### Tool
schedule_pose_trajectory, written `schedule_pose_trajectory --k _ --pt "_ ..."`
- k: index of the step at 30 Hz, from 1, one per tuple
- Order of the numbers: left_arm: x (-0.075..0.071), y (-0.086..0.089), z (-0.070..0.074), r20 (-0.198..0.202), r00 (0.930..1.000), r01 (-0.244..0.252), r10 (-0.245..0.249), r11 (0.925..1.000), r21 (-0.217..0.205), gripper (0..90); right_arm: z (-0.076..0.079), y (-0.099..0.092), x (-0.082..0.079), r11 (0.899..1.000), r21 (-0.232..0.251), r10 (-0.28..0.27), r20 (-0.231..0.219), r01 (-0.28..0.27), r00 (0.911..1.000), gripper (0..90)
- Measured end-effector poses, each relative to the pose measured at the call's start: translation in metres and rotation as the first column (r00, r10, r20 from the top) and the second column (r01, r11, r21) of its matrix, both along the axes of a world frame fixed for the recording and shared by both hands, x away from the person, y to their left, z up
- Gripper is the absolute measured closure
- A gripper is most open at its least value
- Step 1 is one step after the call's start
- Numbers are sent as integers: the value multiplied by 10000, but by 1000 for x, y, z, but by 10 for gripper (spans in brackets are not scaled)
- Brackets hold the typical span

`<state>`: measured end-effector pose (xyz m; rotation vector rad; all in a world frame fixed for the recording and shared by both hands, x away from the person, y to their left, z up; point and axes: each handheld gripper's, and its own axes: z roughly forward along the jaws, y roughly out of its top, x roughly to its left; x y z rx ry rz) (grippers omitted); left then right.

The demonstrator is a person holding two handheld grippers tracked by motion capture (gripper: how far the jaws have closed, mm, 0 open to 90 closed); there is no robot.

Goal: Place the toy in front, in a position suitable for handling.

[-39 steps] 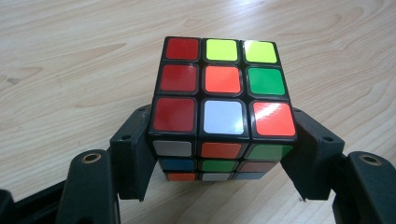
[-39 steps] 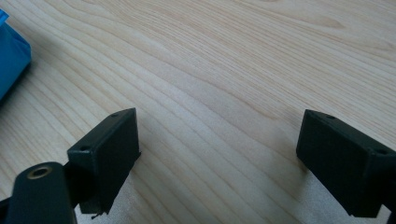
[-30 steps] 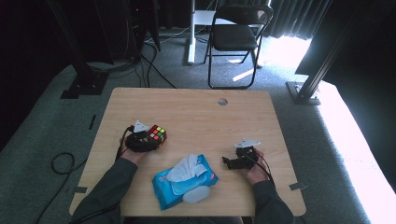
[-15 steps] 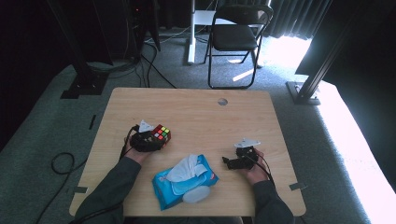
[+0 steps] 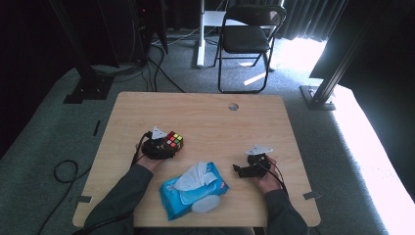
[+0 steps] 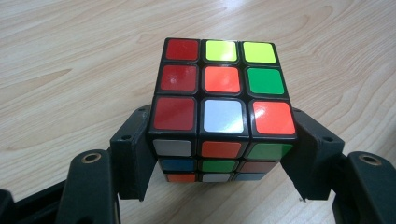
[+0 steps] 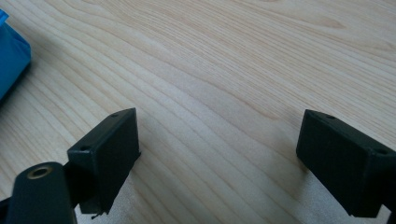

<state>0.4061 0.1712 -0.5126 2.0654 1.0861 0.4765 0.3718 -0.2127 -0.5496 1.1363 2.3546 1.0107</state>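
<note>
A Rubik's cube [image 6: 219, 93] with mixed red, orange, green, yellow and white stickers sits between the black jaws of my left gripper [image 6: 219, 154], which press on its two sides. In the high view the cube [image 5: 173, 141] is at the left middle of the wooden table [image 5: 205, 112], at the tip of my left gripper [image 5: 171, 146]. My right gripper [image 5: 238, 170] rests low over the table at the right, pointing left. Its jaws stand wide apart in the right gripper view [image 7: 219, 154] with only bare wood between them.
A blue pack of wet wipes [image 5: 193, 191], with a white wipe pulled up, lies near the front edge between the two hands; its corner [image 7: 11, 56] shows left of the right jaws. A cable hole [image 5: 233, 106] is near the table's far edge. A folding chair [image 5: 247, 39] stands beyond.
My left gripper has shifted a little to the right with the cube in it. The right gripper has stayed put.
</note>
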Motion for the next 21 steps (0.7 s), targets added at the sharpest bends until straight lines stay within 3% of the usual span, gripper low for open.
schedule_pose_trajectory --k 10,19,21 --pt "1 -7 -9 88 10000 30 -32 9996 278 341 0 0 0 10000 -2 2 0 -2 10000 128" --pt "2 -3 -10 -203 9997 139 -138 9999 59 331 0 0 0 10000 1 1 -2 -1 10000 128" --pt "1 -1 -9 -170 9998 101 -102 9999 -44 284 0 0 0 10000 -1 2 0 -2 10000 128"
